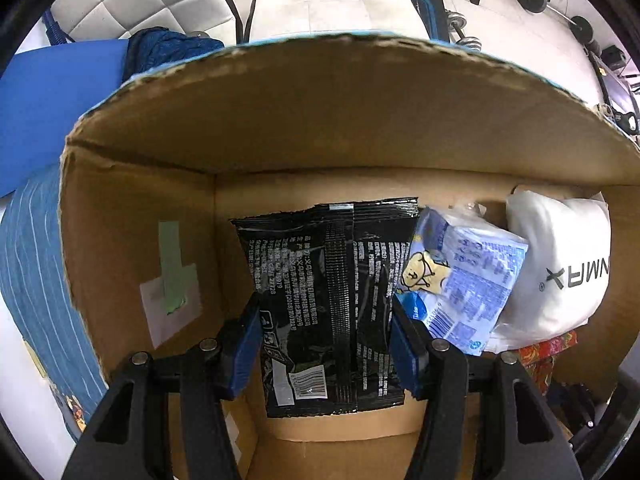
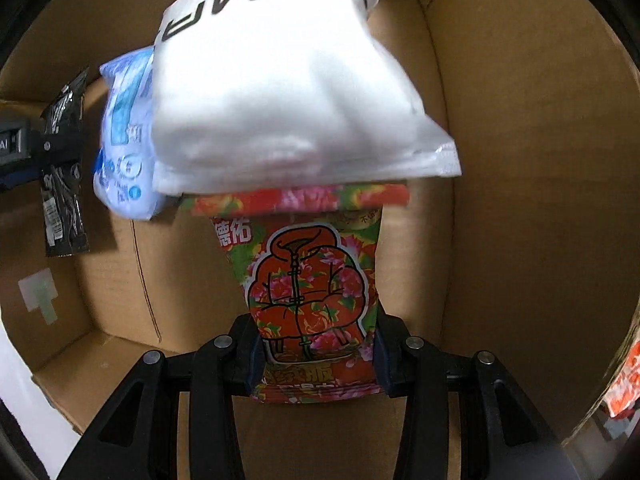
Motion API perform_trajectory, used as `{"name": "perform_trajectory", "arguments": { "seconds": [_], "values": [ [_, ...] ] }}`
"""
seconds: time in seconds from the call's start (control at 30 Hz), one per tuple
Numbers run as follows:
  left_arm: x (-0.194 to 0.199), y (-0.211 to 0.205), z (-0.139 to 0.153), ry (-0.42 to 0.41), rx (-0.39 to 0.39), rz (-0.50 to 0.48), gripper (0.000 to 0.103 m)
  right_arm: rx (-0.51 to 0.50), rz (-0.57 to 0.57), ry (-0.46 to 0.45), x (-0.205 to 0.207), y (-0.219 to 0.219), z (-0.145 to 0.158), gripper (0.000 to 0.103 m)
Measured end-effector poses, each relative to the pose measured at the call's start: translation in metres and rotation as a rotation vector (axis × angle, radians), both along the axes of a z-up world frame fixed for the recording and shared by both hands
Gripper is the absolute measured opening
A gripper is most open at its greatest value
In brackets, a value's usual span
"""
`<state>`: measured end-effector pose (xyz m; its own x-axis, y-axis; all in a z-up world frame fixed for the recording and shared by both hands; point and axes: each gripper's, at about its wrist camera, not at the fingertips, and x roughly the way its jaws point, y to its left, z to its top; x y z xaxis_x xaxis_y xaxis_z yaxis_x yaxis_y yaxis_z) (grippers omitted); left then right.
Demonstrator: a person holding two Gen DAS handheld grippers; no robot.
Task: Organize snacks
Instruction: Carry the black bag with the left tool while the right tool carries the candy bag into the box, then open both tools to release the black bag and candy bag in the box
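Note:
Inside a cardboard box (image 1: pixel 136 208), my left gripper (image 1: pixel 324 320) is shut on a black snack packet (image 1: pixel 324 280) that stands upright against the back wall. To its right lean a blue-and-white packet (image 1: pixel 468 280) and a white pouch (image 1: pixel 560 264). My right gripper (image 2: pixel 316 344) is shut on a red flowered packet (image 2: pixel 312 288), whose top edge sits under the white pouch (image 2: pixel 280 92). The blue-and-white packet (image 2: pixel 124 152) and the black packet (image 2: pixel 64 176) show at the left of the right wrist view. A corner of the flowered packet (image 1: pixel 544 352) shows low right in the left wrist view.
The box flap (image 1: pixel 340 104) stands up behind the packets. A blue striped cloth (image 1: pixel 36 264) lies left of the box, a blue mat (image 1: pixel 56 100) beyond it. Weights and a barbell (image 1: pixel 556 8) lie on the white floor behind. The box's right wall (image 2: pixel 520 160) is bare.

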<state>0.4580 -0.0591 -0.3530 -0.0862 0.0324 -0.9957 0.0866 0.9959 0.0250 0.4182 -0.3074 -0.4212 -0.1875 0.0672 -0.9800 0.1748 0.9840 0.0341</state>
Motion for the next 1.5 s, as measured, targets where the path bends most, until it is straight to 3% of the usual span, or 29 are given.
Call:
{"name": "perform_trajectory", "arguments": {
  "seconds": [0.4,0.6,0.73,0.83,0.97,1.07,1.13,1.23,1.5],
  "values": [
    [0.001,-0.002,0.001,0.033,-0.018,-0.003,0.057,-0.055,0.026,-0.009,0.007,0.014,0.000,0.049],
    [-0.004,-0.002,0.011,0.022,-0.042,0.005,0.058,-0.044,0.025,-0.029,0.007,0.019,0.018,0.069],
    [-0.017,0.000,0.023,0.011,-0.085,0.020,0.073,-0.024,0.023,-0.036,0.005,0.023,0.031,0.076],
    [-0.026,0.001,0.036,-0.015,-0.084,0.019,0.090,-0.016,0.024,-0.056,-0.006,0.028,0.042,0.082],
    [-0.042,-0.001,0.051,-0.039,-0.078,0.012,0.091,-0.017,0.014,-0.082,-0.004,0.032,0.058,0.090],
    [-0.052,0.003,0.064,-0.066,-0.079,0.008,0.091,-0.028,0.002,-0.118,-0.005,0.036,0.073,0.102],
    [-0.065,0.007,0.074,-0.090,-0.095,0.012,0.091,-0.026,-0.007,-0.145,-0.004,0.035,0.087,0.102],
    [-0.082,0.010,0.095,-0.142,-0.131,0.024,0.102,-0.026,-0.007,-0.171,-0.004,0.036,0.103,0.102],
    [-0.117,0.022,0.135,-0.258,-0.168,0.047,0.102,-0.027,0.048,-0.243,-0.035,0.038,0.146,0.102]
  ]
}}
